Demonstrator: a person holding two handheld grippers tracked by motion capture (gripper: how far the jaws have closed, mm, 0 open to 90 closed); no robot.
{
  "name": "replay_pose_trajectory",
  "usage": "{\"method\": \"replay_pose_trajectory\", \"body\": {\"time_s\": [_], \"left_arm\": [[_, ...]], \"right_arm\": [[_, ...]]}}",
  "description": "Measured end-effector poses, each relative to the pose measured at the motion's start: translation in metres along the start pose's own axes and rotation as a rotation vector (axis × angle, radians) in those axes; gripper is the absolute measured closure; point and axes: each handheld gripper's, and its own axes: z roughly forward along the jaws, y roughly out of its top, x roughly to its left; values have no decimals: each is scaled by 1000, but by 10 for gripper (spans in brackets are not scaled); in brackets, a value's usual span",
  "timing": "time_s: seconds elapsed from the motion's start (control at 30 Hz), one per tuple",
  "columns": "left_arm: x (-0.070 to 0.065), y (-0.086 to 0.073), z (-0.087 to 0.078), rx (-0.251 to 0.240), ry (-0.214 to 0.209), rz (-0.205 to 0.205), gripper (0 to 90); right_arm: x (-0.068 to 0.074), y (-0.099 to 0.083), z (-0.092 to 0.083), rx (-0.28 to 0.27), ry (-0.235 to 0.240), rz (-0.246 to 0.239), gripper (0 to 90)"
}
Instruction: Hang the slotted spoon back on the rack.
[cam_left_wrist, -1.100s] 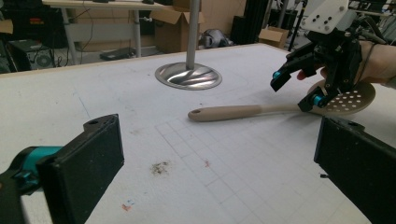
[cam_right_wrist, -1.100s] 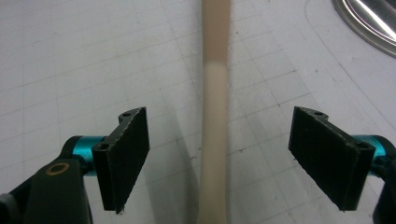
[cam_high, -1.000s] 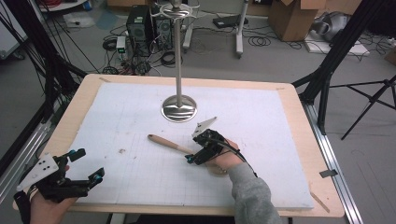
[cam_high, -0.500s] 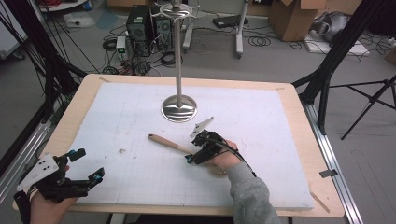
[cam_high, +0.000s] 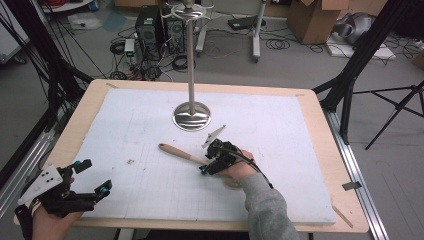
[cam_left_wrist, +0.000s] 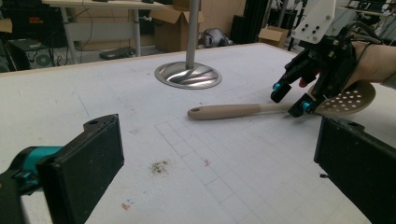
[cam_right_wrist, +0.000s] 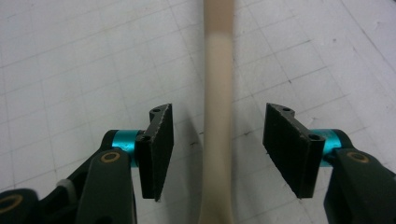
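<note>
A wooden-edged table (cam_high: 320, 130) topped with white gridded board (cam_high: 280, 165) stands on grey floor (cam_high: 295, 65). At twelve o'clock, computer towers (cam_high: 157, 27) and tangled cables (cam_high: 175, 62); at one o'clock, cardboard boxes (cam_high: 312, 20); at three o'clock, a black tripod (cam_high: 395, 107).

open mat (cam_high: 300, 165) all around, steel stand (cam_high: 191, 116) mid-table, slotted spoon (cam_left_wrist: 261, 109) lying across the middle

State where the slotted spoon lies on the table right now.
In the high view the slotted spoon lies mid-table, just in front of the metal stand's base, its handle between the right gripper's open jaws.
</note>
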Motion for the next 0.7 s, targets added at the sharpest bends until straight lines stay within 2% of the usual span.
{"method": "replay_pose_trajectory", "body": {"time_s": [0.27, 0.7], "left_arm": [[0, 0, -1, -2, 0, 2, 18], [0, 0, -1, 0, 2, 2, 18]], "right_arm": [[-1, 0, 0, 16, -6, 20, 544], [2, 0, -1, 32, -44, 14, 659]]}}
